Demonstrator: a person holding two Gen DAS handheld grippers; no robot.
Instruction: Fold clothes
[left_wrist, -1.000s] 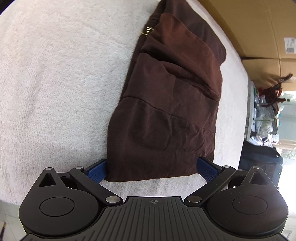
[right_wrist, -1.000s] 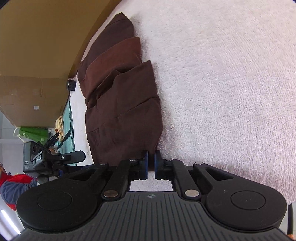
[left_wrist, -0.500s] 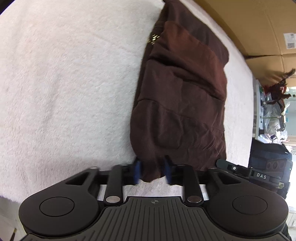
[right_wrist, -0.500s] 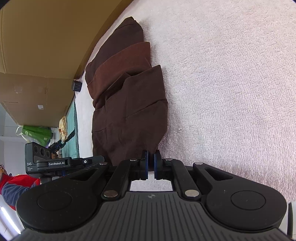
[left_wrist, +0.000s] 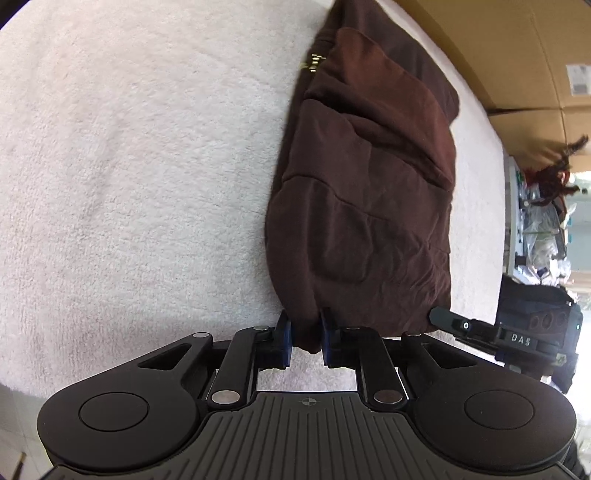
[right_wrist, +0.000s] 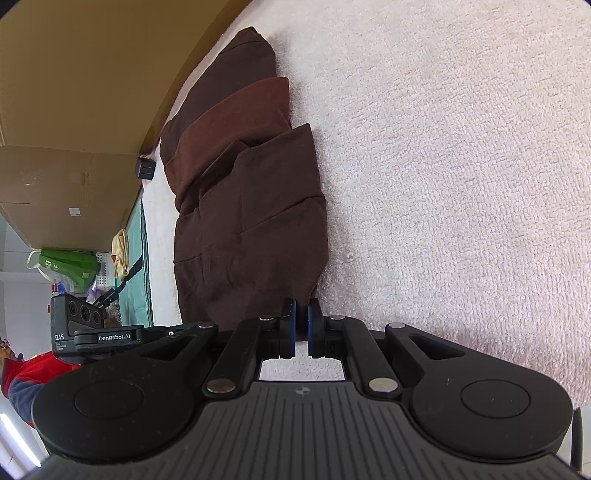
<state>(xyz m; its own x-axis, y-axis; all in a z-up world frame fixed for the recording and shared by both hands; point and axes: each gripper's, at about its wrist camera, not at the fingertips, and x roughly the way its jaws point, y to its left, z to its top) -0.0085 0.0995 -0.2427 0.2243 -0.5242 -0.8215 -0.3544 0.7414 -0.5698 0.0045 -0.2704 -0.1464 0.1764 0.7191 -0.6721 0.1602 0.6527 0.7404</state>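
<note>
Brown garment (left_wrist: 362, 206), soft, limp, part-folded on white cover (left_wrist: 129, 166). Left tool (left_wrist: 304, 332) and right tool (right_wrist: 301, 325) each pinch a near-edge corner.

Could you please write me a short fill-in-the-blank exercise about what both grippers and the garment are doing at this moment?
1. The garment lying on the white towel surface is dark ____ in colour.
2. The left gripper is ____ on the garment's near edge.
3. The right gripper pinches the near ____ of the garment.
4. Behind the garment stand large ____ boxes.

Missing words: brown; shut; corner; cardboard
</note>
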